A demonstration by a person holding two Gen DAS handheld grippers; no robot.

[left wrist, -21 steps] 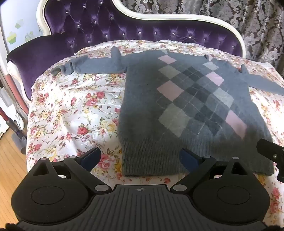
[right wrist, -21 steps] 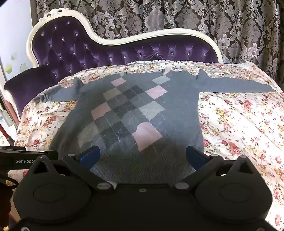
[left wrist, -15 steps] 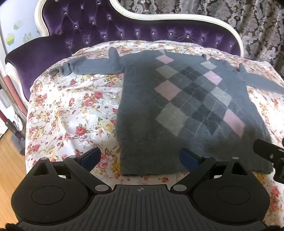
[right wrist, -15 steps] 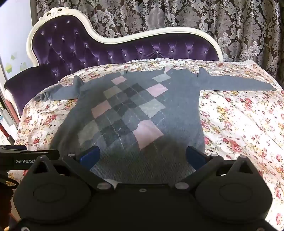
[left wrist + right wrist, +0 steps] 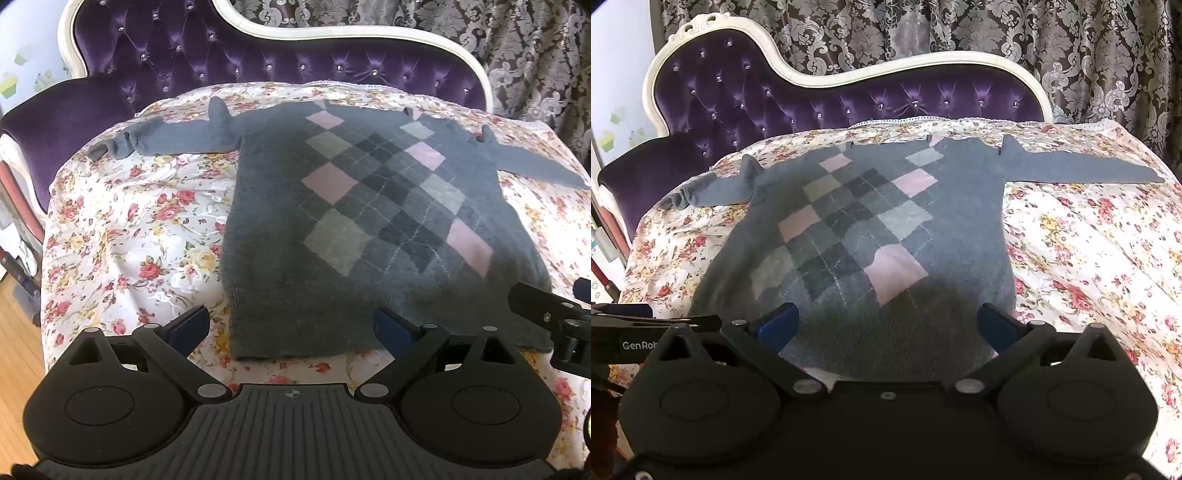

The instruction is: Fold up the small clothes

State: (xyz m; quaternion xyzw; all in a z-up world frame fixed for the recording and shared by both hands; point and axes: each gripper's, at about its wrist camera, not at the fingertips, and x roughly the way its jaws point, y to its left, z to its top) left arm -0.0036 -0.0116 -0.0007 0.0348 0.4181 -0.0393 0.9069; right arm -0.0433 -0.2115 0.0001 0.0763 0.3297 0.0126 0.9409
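Note:
A small grey sweater (image 5: 369, 221) with a pink and grey argyle front lies flat, face up, on a floral sheet, sleeves spread to both sides. It also shows in the right wrist view (image 5: 871, 236). My left gripper (image 5: 291, 326) is open and empty, hovering over the hem's left corner. My right gripper (image 5: 886, 325) is open and empty above the hem's right part. The left sleeve cuff (image 5: 110, 147) is bunched; the right sleeve (image 5: 1089, 170) lies straight.
The floral sheet (image 5: 129, 240) covers a purple tufted sofa with a white frame (image 5: 849, 77). Patterned curtains (image 5: 960, 33) hang behind. Wooden floor (image 5: 14, 339) lies to the left. The right gripper's body (image 5: 546, 317) shows at the left wrist view's right edge.
Both grippers have drawn slightly back and lower towards the hem; the sweater has not moved. Both stay open.

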